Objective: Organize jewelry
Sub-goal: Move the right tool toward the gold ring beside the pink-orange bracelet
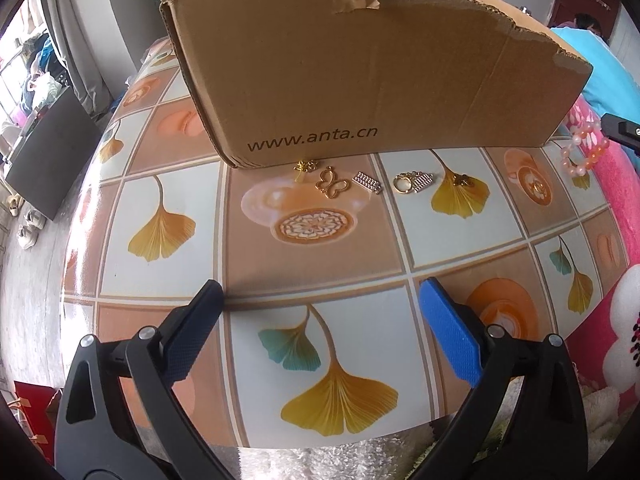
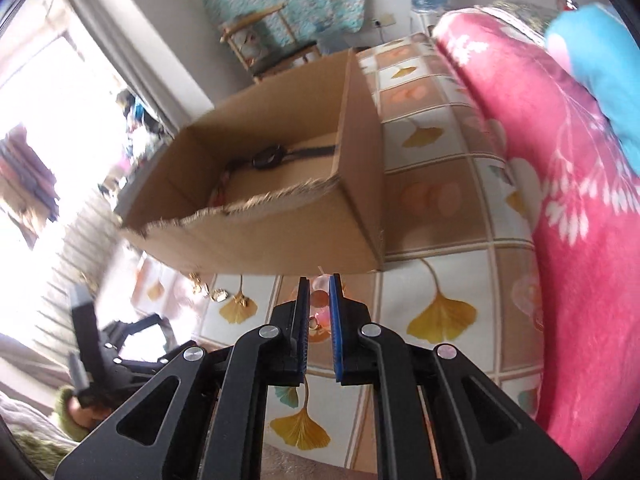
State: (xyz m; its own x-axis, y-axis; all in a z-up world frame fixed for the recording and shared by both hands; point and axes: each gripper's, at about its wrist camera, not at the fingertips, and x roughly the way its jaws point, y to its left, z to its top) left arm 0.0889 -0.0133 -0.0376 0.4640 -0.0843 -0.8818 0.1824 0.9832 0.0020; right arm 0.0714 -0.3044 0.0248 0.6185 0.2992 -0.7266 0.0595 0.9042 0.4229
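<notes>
A cardboard box stands on the patterned table; in the right wrist view the box is open-topped with a black watch inside. Small charms lie in front of it: a gold butterfly, a silver piece, a gold ring with a silver piece, a gold charm. My left gripper is open and empty, near the table's front. My right gripper is shut on a pink bead bracelet, held above the table near the box; the bracelet also shows in the left wrist view.
A pink floral blanket lies along the table's right side. The tablecloth has ginkgo leaf prints. A white fluffy rug lies below the table's front edge. A wooden stand is behind the box.
</notes>
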